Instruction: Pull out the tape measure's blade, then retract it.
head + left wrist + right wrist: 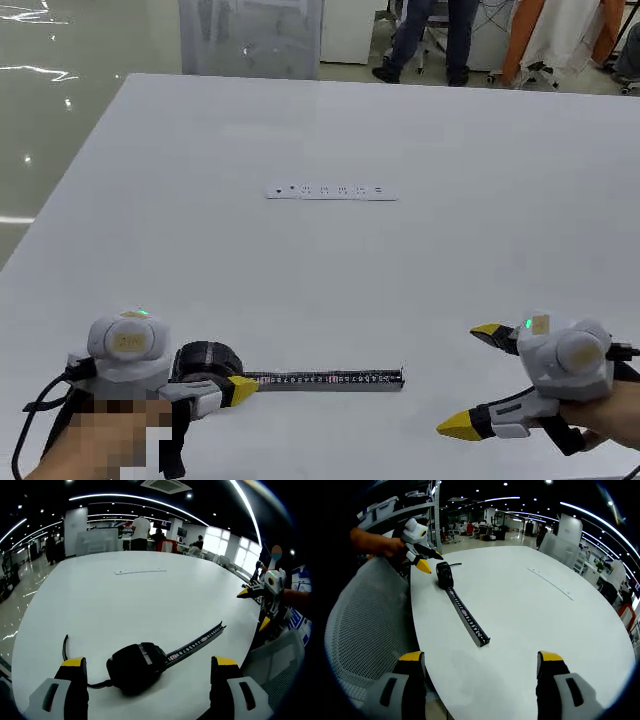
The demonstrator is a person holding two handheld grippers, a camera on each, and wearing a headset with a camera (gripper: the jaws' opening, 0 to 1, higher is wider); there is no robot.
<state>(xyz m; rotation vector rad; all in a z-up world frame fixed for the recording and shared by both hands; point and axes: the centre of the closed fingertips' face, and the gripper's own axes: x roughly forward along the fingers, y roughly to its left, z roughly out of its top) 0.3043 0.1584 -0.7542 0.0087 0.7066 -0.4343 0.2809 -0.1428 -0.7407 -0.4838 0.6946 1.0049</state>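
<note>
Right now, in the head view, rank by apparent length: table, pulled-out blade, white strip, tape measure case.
1. table
2. blade and white strip: near alike, strip farther, so unranked
3. tape measure case

Tape meas. (208, 362) w/ blade (325, 379) out

Tape measure (207, 360) between the left gripper's (149, 662) jaws, blade (330, 378) toward the right gripper (471, 378), power strip (331, 191) well beyond both.

Large white matte table (420, 130) lit by curved ceiling light strips (135, 498). Glossy pale floor (50, 60) marked by reflections. Grey mesh chair (365, 625) placed beside table edge. Bright windows (217, 536) seen beyond.
</note>
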